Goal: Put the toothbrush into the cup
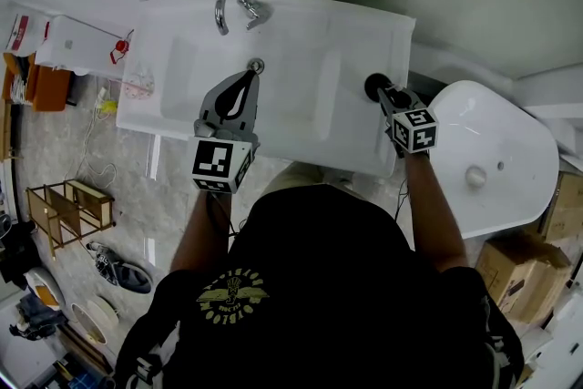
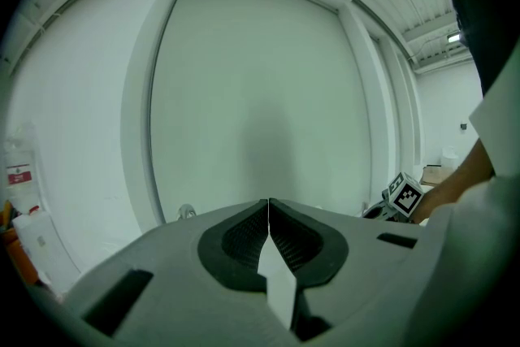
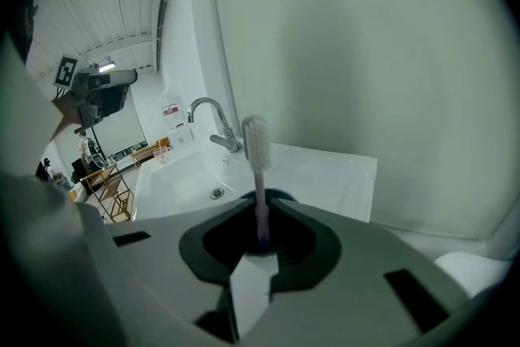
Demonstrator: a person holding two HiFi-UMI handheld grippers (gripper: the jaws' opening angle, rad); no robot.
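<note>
Gripping the slim pink plastic toothbrush bristles up in our right gripper, jaws pinched on its handle, we see the round black cup just beyond the tips; an off-centre drop could topple it. Our left gripper is closed, empty

The toothbrush has a pale pink handle and white bristles. It stands upright, head up, clamped in the right gripper. The dark round cup sits at the sink's right edge, just beside that gripper's tips.
</note>
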